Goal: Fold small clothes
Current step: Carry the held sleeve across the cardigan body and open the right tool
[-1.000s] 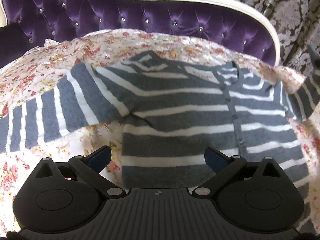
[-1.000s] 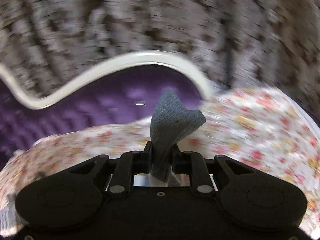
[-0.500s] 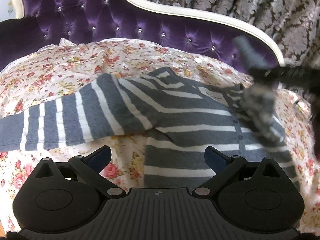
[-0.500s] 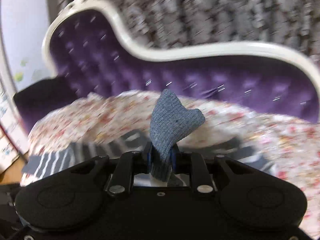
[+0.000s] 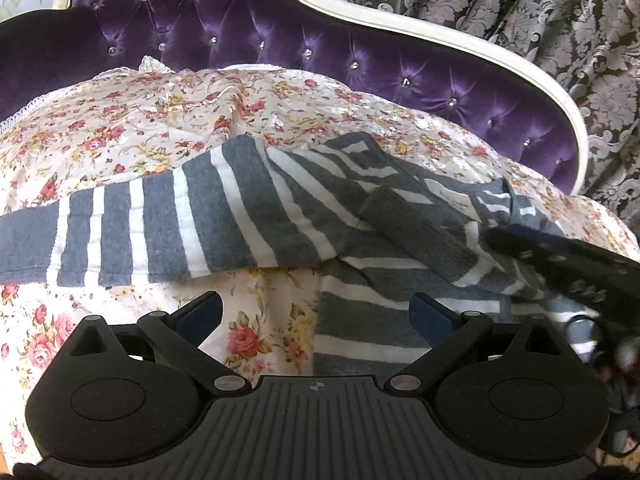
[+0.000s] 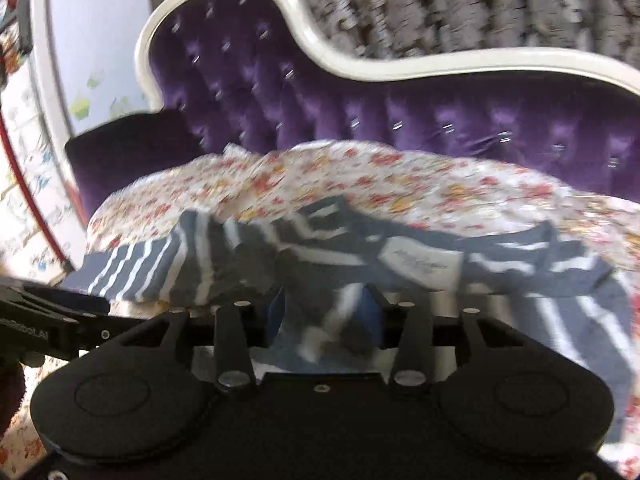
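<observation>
While one striped cardigan (image 5: 280, 216) lies flat | left gripper (image 5: 316, 312) jaws released | right gripper (image 6: 324, 312) jaws opening around sleeve

Little can be read. The sweater (image 6: 400, 264) bears a pale neck label (image 6: 420, 266) with faint script — too blurred to read. At nine o'clock in the right wrist view, white lettering on the left gripper (image 6: 52, 320) — also illegible.
</observation>
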A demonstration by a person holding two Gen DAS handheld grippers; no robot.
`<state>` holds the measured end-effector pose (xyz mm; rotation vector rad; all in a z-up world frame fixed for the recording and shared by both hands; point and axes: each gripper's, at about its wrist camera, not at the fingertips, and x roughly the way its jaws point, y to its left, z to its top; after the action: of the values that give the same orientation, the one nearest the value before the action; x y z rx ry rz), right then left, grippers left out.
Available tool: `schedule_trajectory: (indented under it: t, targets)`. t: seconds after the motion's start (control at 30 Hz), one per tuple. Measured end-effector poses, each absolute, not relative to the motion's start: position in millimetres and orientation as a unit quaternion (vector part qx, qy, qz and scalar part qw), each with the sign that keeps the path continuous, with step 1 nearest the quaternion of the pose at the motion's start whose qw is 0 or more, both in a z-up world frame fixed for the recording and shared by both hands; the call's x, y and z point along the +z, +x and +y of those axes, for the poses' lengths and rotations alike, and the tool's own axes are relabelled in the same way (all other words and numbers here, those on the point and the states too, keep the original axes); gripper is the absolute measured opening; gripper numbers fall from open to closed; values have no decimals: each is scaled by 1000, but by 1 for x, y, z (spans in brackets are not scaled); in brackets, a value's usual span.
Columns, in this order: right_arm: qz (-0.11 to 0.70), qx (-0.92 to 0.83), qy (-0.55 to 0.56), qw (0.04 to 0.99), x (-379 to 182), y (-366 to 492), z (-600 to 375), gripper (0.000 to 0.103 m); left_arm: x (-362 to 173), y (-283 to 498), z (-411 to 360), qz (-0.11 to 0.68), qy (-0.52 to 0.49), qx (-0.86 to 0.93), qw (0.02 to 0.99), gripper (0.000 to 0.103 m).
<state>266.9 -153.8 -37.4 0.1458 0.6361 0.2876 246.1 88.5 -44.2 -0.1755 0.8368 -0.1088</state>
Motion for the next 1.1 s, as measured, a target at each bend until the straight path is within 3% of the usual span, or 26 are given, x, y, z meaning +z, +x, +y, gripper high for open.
schedule_trajectory:
  t: [0.3,0.7,1.1]
  targets:
    - [323,20,102,941,-53,263,-226,53,-42,249,82,391,-81,-64,915,101]
    - [410,23,30,911,-73,266,-224,54,-7,302,43,374,-36,-36,926,101]
    - [422,24,18,906,-74,270,-221,65,-48,335,15,446,-6,21,895,101]
